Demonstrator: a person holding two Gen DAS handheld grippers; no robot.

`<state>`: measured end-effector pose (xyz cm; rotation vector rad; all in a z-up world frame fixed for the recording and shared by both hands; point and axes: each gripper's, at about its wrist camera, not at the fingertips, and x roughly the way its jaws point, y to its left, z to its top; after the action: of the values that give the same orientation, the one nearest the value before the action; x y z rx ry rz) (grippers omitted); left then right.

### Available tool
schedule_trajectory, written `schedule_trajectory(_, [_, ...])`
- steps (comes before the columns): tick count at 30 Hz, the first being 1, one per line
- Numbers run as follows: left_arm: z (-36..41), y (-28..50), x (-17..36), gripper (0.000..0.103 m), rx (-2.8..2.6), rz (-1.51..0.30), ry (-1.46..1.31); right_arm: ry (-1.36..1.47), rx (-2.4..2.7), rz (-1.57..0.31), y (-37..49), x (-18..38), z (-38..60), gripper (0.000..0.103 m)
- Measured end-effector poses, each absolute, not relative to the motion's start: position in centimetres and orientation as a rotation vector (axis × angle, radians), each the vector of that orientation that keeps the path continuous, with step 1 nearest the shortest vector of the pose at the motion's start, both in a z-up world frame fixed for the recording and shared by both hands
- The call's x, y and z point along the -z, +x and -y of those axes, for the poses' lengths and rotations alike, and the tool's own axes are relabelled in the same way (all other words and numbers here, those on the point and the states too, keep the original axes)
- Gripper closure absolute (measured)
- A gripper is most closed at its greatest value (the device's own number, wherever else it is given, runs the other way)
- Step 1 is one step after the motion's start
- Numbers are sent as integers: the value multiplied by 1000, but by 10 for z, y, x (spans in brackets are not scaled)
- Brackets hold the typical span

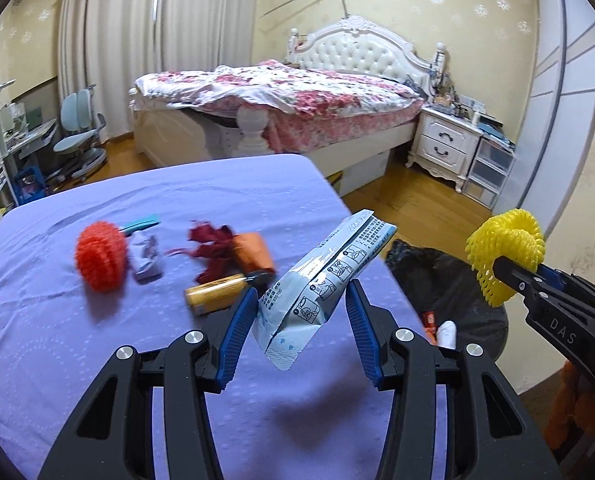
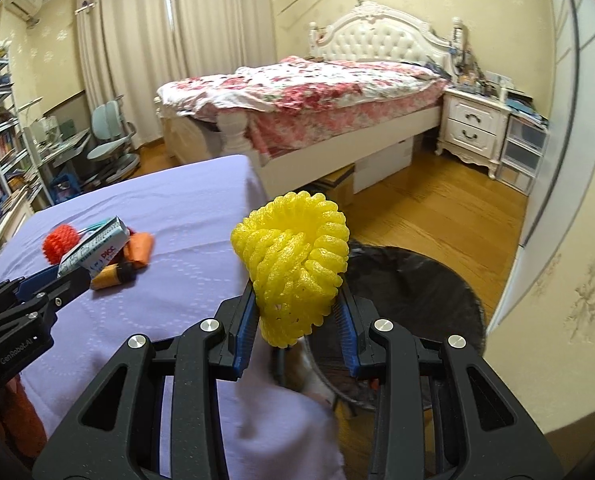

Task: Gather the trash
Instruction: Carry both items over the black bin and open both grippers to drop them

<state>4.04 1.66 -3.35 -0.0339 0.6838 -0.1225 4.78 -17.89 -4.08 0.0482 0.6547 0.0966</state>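
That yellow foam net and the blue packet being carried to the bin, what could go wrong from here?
1. The packet is held only near its lower end by the left tool and leans sideways, so it might slip out over the purple cloth.
2. The foam net is springy and bulges above the right tool; it could pop free.
3. The bin stands below the table edge; an early release could miss it.

Two foam nets, yellow (image 2: 295,264) and red (image 1: 102,256); one packet (image 1: 325,276); one bottle (image 1: 217,293).
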Motion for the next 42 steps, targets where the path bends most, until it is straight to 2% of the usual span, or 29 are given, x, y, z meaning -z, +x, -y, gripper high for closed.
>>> schedule_trajectory(18, [91, 88, 59, 54, 261, -763, 40, 146, 34, -710, 69, 77, 271, 69])
schedule_trajectory(36, [151, 122, 81, 54, 295, -817, 121, 199, 84, -742, 91, 96, 313, 68])
schedule_trajectory(38, [154, 123, 83, 50, 311, -830, 127, 205, 90, -743, 93, 97, 315, 65])
schedule_trajectory(39, [155, 125, 84, 46, 312, -838, 131, 207, 95, -744, 94, 98, 317, 58])
schedule_trajectory(40, [155, 125, 85, 33, 308, -843, 131, 208, 102, -741, 95, 98, 317, 53])
schedule_trajectory(41, [153, 125, 85, 27, 305, -841, 125, 209, 109, -738, 95, 98, 318, 51])
schedule_trajectory(42, [150, 125, 85, 27, 301, -836, 111, 211, 114, -737, 95, 98, 318, 48])
